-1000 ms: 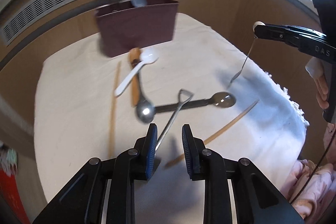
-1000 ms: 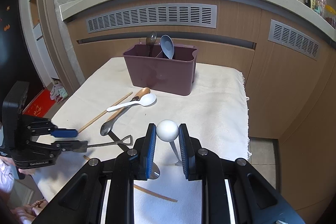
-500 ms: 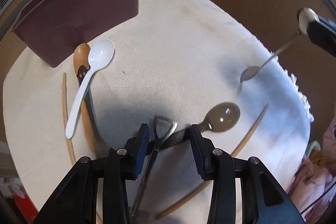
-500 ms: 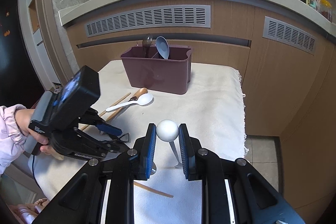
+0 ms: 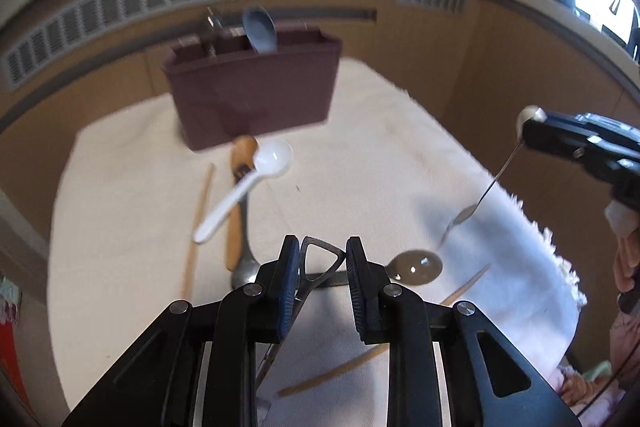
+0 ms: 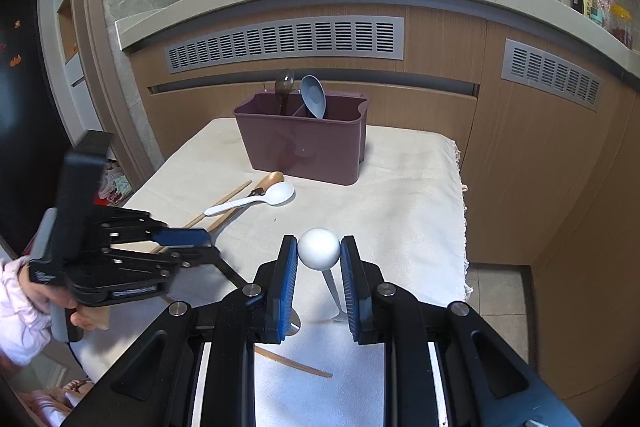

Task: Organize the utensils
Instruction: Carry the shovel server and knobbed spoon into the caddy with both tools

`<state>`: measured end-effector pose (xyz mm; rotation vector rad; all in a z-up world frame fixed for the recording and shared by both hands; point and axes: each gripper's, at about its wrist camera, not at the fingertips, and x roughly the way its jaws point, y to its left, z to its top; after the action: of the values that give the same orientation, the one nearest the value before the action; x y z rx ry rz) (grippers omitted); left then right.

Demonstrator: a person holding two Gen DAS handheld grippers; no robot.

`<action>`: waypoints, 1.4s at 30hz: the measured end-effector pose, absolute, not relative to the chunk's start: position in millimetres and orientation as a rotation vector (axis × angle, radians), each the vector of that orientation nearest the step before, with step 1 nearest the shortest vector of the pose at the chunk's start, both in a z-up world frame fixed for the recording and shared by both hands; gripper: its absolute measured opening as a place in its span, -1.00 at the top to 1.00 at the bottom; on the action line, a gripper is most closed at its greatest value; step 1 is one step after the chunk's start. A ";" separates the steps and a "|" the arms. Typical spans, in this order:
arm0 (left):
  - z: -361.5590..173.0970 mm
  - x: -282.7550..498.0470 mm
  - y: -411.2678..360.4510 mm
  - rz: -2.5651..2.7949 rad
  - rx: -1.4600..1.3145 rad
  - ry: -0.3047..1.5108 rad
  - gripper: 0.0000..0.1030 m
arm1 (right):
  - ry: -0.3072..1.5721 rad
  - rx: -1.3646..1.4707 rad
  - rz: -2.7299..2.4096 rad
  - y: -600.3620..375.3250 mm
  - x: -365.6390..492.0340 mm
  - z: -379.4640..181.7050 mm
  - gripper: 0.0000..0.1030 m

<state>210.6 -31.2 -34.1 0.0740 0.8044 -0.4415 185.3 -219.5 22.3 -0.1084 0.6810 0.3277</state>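
Since half a second earlier the left tongs [image 5: 322, 267] had lifted and tipped back up, so the maroon caddy [image 5: 256, 95] filled their view again, and they stood open around the triangular-loop handle of a metal utensil [image 5: 320, 259], whether the pads touched it I could not tell. Right tongs [image 6: 319, 267] were clamped on the white ball end of a small spoon [image 6: 319, 249], its bowl hanging just above the cloth-covered worktop [image 6: 400, 187]. Near the caddy lay a white spoon [image 6: 256, 199], a wooden-handled spoon [image 6: 270, 181] and a chopstick [image 6: 224, 201].
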 end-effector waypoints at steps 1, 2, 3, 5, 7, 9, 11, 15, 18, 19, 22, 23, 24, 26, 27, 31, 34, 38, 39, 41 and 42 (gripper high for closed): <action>-26.8 205.2 -28.1 -0.436 0.065 0.773 0.52 | 0.679 -0.112 0.329 -218.0 184.9 23.5 0.62; -20.7 198.8 -25.7 -0.427 0.058 0.748 0.52 | 0.677 -0.117 0.330 -215.9 184.3 24.9 0.62; -14.4 194.5 -23.3 -0.420 0.052 0.721 0.52 | 0.675 -0.120 0.332 -214.8 184.1 25.8 0.62; -4.5 189.6 -17.8 -0.406 0.048 0.680 0.52 | 0.672 -0.127 0.334 -211.6 183.0 27.9 0.62; 2.9 182.9 -10.4 -0.394 0.048 0.645 0.52 | 0.668 -0.136 0.337 -208.1 181.3 30.4 0.62; 9.7 177.1 -6.5 -0.388 0.035 0.628 0.52 | 0.664 -0.145 0.339 -205.5 179.3 32.9 0.62; 12.1 174.3 -3.8 -0.382 0.028 0.619 0.52 | 0.660 -0.152 0.339 -203.5 178.4 35.1 0.62; 14.4 169.7 -1.0 -0.365 0.023 0.606 0.52 | 0.656 -0.164 0.340 -200.0 176.3 38.0 0.62; 17.3 166.1 -0.1 -0.360 0.019 0.598 0.52 | 0.655 -0.168 0.341 -197.8 175.7 39.2 0.62; 18.5 165.1 0.0 -0.360 0.017 0.593 0.52 | 0.655 -0.170 0.342 -197.3 175.6 39.5 0.62; 24.5 162.1 0.4 -0.366 0.014 0.578 0.52 | 0.652 -0.176 0.345 -195.5 175.0 41.1 0.62; 26.2 161.6 0.6 -0.367 0.011 0.575 0.52 | 0.651 -0.178 0.345 -194.6 174.9 41.6 0.62; 28.3 161.2 1.2 -0.372 0.004 0.572 0.52 | 0.650 -0.180 0.345 -193.9 174.7 42.4 0.62; 32.4 161.0 2.5 -0.375 -0.005 0.566 0.52 | 0.646 -0.183 0.346 -192.9 173.5 44.0 0.62; 34.9 160.6 3.2 -0.374 -0.010 0.562 0.52 | 0.644 -0.183 0.346 -192.8 173.1 44.7 0.62; 42.3 159.2 5.0 -0.376 -0.018 0.545 0.52 | 0.638 -0.188 0.350 -190.9 171.1 46.4 0.62; 47.9 157.4 4.9 -0.376 -0.019 0.531 0.52 | 0.634 -0.190 0.353 -189.2 169.8 47.8 0.62; 58.2 159.3 5.2 -0.393 -0.040 0.519 0.52 | 0.629 -0.192 0.355 -186.8 169.8 50.6 0.62; 62.6 160.8 5.6 -0.398 -0.050 0.514 0.52 | 0.627 -0.191 0.356 -186.3 170.2 51.7 0.62; 75.2 165.6 5.9 -0.413 -0.066 0.497 0.52 | 0.617 -0.188 0.358 -185.8 171.3 56.0 0.62; 82.1 168.7 5.8 -0.420 -0.074 0.486 0.52 | 0.606 -0.181 0.361 -186.0 173.1 61.3 0.62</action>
<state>168.7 5.8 82.1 -0.0739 0.4862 -0.4202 173.1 -186.0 61.3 -0.1808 0.6062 0.3611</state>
